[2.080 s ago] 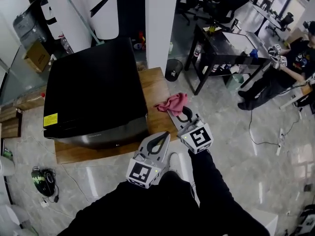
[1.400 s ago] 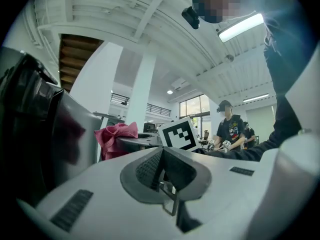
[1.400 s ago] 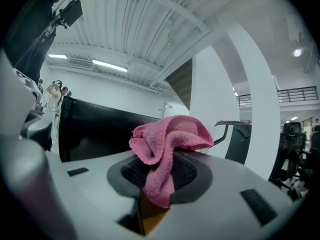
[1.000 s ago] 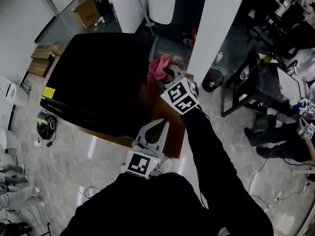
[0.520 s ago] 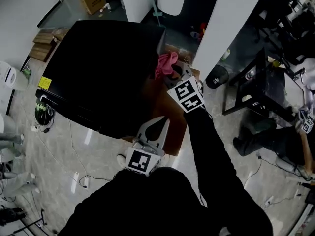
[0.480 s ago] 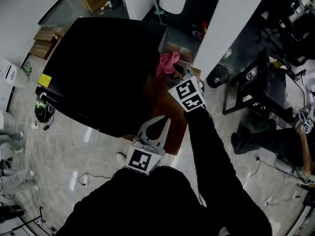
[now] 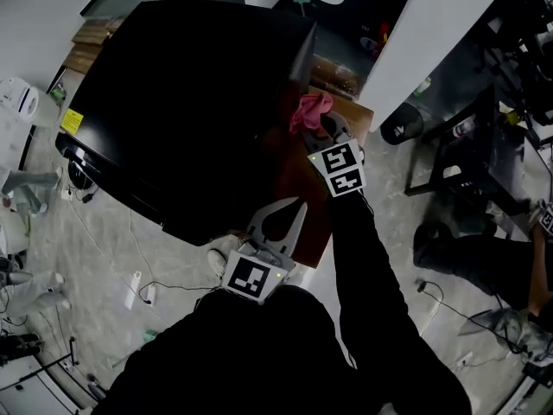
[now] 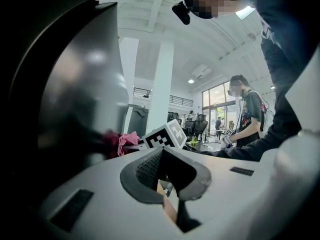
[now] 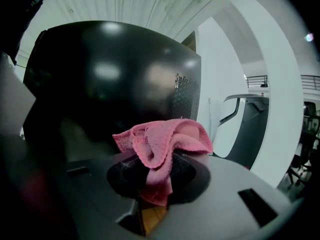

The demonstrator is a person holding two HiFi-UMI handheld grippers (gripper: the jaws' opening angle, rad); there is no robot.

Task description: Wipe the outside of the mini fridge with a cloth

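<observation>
Head view, looking steeply down.

- Mini fridge (image 7: 186, 93): black and glossy, standing on a wooden platform (image 7: 350, 112). A yellow label sits near its left front corner.
- Right arm: black sleeve (image 7: 367, 266) stretched well forward from the body, reaching along the fridge's right side.
- Right gripper (image 7: 323, 129): at the end of that reach, marker cube (image 7: 341, 169) facing up and jaws pointing away from the person. The right gripper view shows the jaws clamped on a bunched pink cloth (image 7: 309, 111), whose folds spill over the tips.
- Cloth position: just beside the fridge's right side wall, near its rear upper edge, above the platform. Whether it is touching the wall cannot be told.
- Left arm: drawn in close to the torso.
- Left gripper (image 7: 292, 213): held low by the fridge's near corner, pointing forward toward the right gripper. The left gripper view shows its fingers together with nothing between them; the fridge's grey-lit side fills the left of that view, and the cloth shows beyond.
- White pillar (image 7: 432, 33): stands right of the platform.
</observation>
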